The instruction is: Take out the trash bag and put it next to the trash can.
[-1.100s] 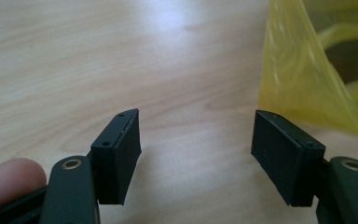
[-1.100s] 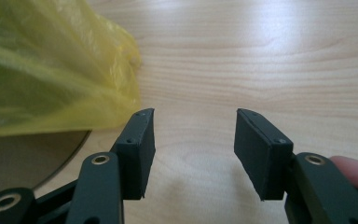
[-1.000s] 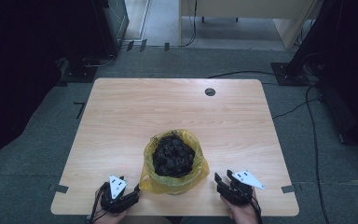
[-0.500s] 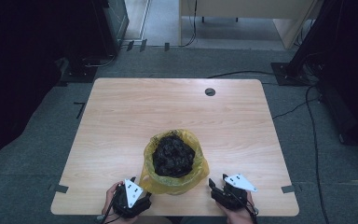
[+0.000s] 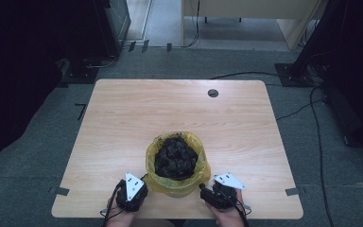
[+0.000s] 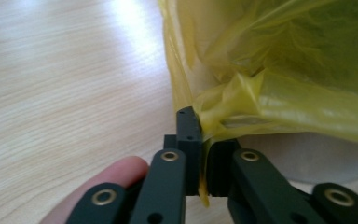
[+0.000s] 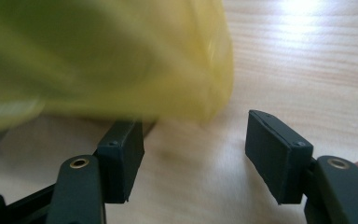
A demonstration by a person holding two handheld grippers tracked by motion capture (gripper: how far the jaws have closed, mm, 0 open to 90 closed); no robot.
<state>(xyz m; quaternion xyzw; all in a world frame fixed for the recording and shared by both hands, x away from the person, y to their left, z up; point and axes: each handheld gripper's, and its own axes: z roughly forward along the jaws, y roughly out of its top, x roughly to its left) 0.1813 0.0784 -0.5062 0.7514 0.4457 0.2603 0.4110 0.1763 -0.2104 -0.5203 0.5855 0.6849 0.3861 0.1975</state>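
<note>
Standing near the front edge of the pale wooden table [image 5: 123,113], the round white bin [image 6: 307,158] lined with a thin, crinkled yellow plastic bag [image 5: 196,182] holds dark lumpy waste [image 5: 176,157]. The left gripper [image 6: 204,140] has just clamped a fold of the film. The right gripper [image 7: 193,154] has just been widening its jaws, nothing between them, beside the bag.

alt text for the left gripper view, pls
The left tool is shut on a bunched fold of the yellow bag, pinched between its two black jaws. The bag hangs over a pale bin on the wooden table; a fingertip shows at bottom left.
</note>
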